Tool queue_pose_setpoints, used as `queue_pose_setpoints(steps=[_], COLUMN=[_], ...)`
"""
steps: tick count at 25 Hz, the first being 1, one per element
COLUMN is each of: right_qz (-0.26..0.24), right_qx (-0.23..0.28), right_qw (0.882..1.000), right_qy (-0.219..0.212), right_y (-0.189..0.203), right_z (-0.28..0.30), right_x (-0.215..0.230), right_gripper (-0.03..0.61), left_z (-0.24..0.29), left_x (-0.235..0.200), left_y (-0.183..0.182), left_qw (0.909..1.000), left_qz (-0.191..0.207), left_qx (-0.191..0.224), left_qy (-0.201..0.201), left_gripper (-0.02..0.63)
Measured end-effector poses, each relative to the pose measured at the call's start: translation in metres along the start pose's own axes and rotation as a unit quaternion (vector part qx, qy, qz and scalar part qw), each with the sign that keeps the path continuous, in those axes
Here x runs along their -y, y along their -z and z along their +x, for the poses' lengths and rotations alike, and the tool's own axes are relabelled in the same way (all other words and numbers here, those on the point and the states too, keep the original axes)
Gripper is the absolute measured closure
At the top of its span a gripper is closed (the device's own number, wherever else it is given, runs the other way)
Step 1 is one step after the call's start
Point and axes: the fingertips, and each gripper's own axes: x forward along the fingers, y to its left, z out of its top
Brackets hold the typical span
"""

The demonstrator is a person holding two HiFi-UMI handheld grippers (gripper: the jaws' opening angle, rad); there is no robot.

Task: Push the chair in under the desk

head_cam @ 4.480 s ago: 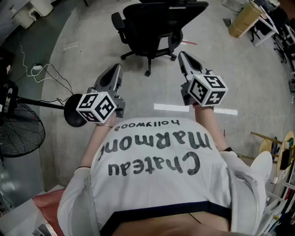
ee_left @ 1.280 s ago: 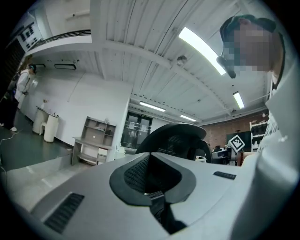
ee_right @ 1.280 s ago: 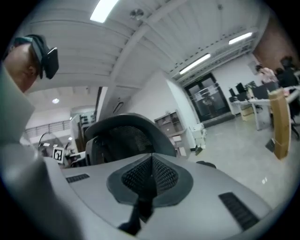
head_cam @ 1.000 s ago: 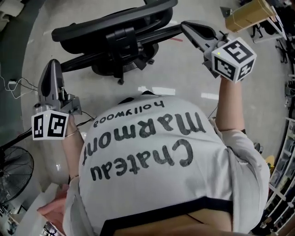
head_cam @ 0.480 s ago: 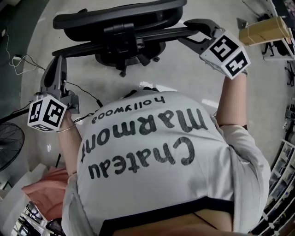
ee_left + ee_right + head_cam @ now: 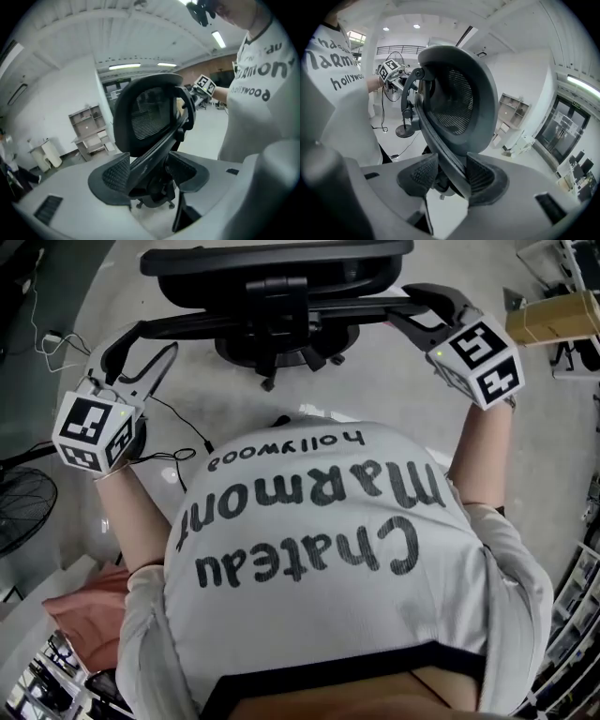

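Straddling the backrest frame [image 6: 157, 147], my left gripper [image 6: 150, 172] has jaws just opened, pads not clamped. Office chair [image 6: 272, 282] stands on open floor [image 6: 394, 390], top centre of head view; no desk visible. My right gripper [image 6: 450, 179], jaws just closing, grasps the frame. Push outstanding.

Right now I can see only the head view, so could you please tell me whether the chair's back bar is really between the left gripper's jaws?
Observer: Yes; in the left gripper view the back bar of the chair runs between the jaws of the left gripper, which have just been opening and stand wide, with a gap beside the bar.
Operator: Thank you. And the right gripper?
Observer: Its own view shows the same bar between its jaws, which have just been closing; whether they press on it I cannot tell.
Operator: What lies beyond the chair?
Observer: A grey shelf unit against the wall.
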Motion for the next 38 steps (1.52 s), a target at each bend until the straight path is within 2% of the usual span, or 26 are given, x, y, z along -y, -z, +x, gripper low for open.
queue_pose_setpoints(steps=[3,6,8,10,14,18,24,27,32,38], right_qz=[0.001,-0.004,-0.007,-0.008,-0.009,-0.016,-0.038,-0.045,-0.048,-0.059], right_qx=[-0.006,-0.009,-0.008,0.002,0.032,0.060,0.094,0.109,0.119,0.126], right_qw=[1.000,1.000,1.000,1.000,0.999,0.998,0.994,0.993,0.992,0.990], right_qy=[0.008,0.010,0.011,0.008,-0.009,-0.019,-0.032,-0.023,-0.019,-0.022], right_y=[-0.002,-0.003,-0.004,-0.007,-0.016,-0.011,-0.008,-0.021,-0.064,-0.064], right_z=[0.003,0.006,0.008,0.010,0.014,0.015,0.014,0.030,0.085,0.092], right_x=[-0.004,-0.007,-0.012,-0.015,-0.014,-0.008,-0.007,0.005,0.034,0.037], right_gripper=[0.383,0.385,0.385,0.385,0.385,0.383,0.382,0.380,0.379,0.383], left_z=[0.022,0.045,0.057,0.062,0.061,0.070,0.074,0.081,0.097,0.102], left_x=[0.016,0.010,0.004,0.000,-0.007,-0.005,-0.003,-0.025,-0.095,-0.099], left_y=[0.002,0.013,0.022,0.026,0.025,0.024,0.024,0.027,0.039,0.043], left_qw=[0.9943,0.9771,0.9639,0.9591,0.9663,0.9621,0.9595,0.9591,0.9585,0.9594], left_qz=[0.088,0.177,0.210,0.211,0.182,0.173,0.162,0.161,0.159,0.157], left_qx=[-0.053,-0.119,-0.159,-0.181,-0.178,-0.207,-0.222,-0.222,-0.225,-0.215], left_qy=[0.028,-0.007,-0.039,-0.054,-0.037,-0.041,-0.060,-0.070,-0.073,-0.092], left_gripper=[0.353,0.351,0.359,0.359,0.359,0.359,0.356,0.356,0.354,0.347])
